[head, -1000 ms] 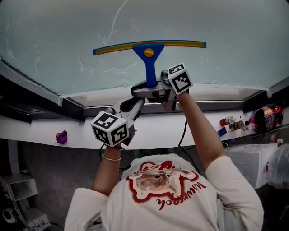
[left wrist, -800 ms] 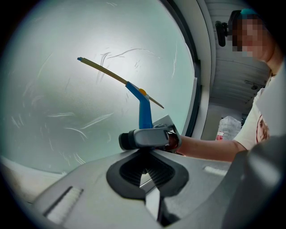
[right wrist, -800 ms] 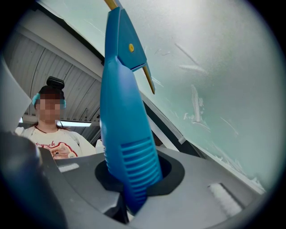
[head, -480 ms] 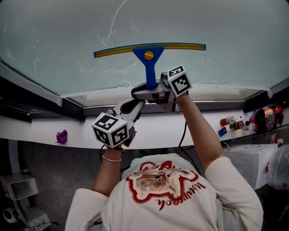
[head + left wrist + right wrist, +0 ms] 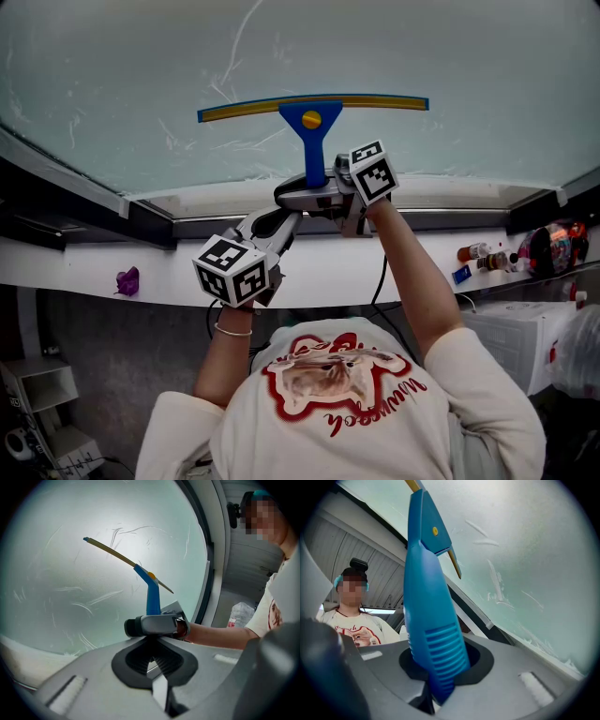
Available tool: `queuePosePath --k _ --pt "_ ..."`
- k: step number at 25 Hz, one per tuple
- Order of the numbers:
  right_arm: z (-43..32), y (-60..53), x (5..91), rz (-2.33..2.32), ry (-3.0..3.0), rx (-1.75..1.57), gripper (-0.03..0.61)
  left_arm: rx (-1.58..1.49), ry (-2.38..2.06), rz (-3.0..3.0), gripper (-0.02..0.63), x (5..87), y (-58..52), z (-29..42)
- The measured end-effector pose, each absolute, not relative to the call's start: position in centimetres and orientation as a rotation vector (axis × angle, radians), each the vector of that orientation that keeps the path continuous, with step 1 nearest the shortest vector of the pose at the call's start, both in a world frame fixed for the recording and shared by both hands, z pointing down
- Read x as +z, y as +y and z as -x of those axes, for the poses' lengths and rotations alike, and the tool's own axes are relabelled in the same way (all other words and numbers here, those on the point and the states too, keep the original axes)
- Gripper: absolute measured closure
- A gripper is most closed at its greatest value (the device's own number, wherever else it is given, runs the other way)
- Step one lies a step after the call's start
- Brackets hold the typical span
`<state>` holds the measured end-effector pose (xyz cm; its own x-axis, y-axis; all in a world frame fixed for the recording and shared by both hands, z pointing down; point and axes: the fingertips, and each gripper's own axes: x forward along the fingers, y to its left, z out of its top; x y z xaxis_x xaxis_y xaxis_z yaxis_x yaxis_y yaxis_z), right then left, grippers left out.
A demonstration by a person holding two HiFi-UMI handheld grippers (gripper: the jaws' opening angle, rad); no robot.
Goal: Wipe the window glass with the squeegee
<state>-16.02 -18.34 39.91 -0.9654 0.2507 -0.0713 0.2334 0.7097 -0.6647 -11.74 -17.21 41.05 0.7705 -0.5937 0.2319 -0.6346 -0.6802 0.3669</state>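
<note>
Right hand-held gripper (image 5: 435,692) clamping ribbed squeegee (image 5: 433,634) handle, left hand-held gripper (image 5: 155,668) closed

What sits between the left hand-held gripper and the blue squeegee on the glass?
The right hand-held gripper, shut on the squeegee by its handle. The left gripper view shows it directly ahead of the left hand-held gripper, whose jaws are together and empty.
</note>
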Motion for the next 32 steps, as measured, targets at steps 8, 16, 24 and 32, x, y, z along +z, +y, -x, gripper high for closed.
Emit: queuePosePath --k 8,16,24,32 --pt "16.0 -18.3 40.9 0.409 -2.876 1.137 0.499 0.157 -0.931 -2.519 0.612 42.0 -17.1 11.7" --pt "16.0 -18.1 41.7 0.410 -2.867 1.167 0.497 0.171 -0.931 -2.506 0.612 42.8 -16.9 11.7" --pt "16.0 -18.0 42.7 0.407 -2.850 1.201 0.495 0.178 -0.922 -2.487 0.612 43.8 -16.8 11.8" --pt "16.0 -17.8 43.7 0.410 -2.836 1.241 0.492 0.199 -0.919 -2.473 0.612 44.7 -16.6 11.7"
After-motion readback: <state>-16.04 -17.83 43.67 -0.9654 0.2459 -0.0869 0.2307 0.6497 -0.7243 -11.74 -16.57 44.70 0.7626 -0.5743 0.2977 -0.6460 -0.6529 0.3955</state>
